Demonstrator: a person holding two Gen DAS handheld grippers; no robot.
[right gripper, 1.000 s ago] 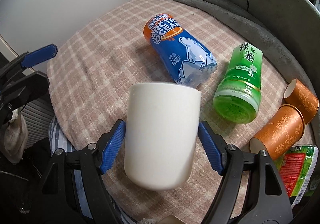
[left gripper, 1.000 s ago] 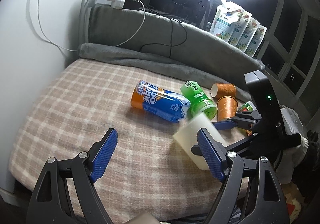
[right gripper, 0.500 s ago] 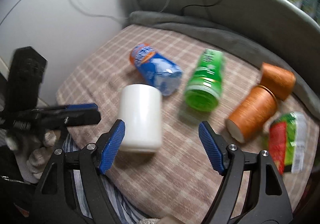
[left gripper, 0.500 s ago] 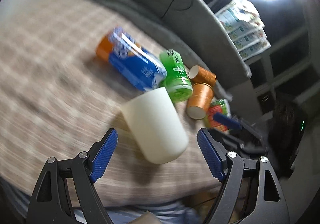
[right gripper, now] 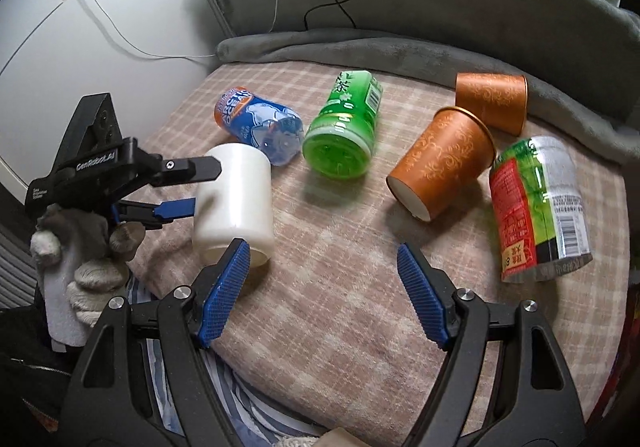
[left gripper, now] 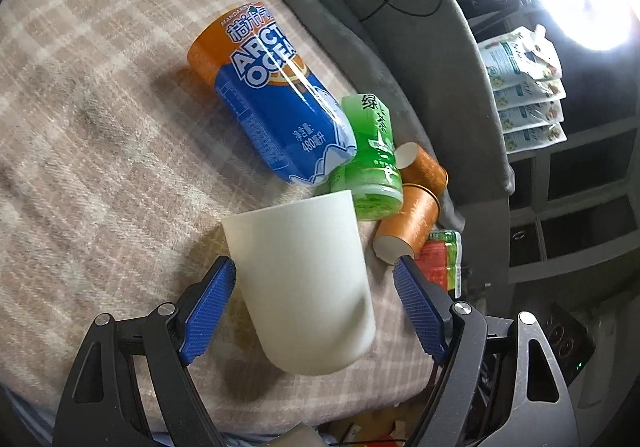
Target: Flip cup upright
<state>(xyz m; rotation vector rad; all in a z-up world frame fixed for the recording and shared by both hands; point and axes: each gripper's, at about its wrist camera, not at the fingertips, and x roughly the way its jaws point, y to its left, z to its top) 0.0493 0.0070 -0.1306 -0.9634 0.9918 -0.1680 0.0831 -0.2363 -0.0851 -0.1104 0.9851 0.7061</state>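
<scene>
Left wrist view: left gripper (left gripper: 312,303) wide open, straddling the cup (left gripper: 300,279), not clamped. Cup sits near the blanket (right gripper: 340,287) front edge, apparently mouth-down. Close squarely mid-body, lift before rotating. Right gripper (right gripper: 320,287) open, empty.

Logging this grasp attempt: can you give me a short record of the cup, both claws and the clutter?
cup: white cup, tilted on the plaid blanket, not upright
left claw: open, fingers on either side of the cup
right claw: open, empty
clutter: blue bottle, green bottle, orange paper cups, all on their sides
</scene>
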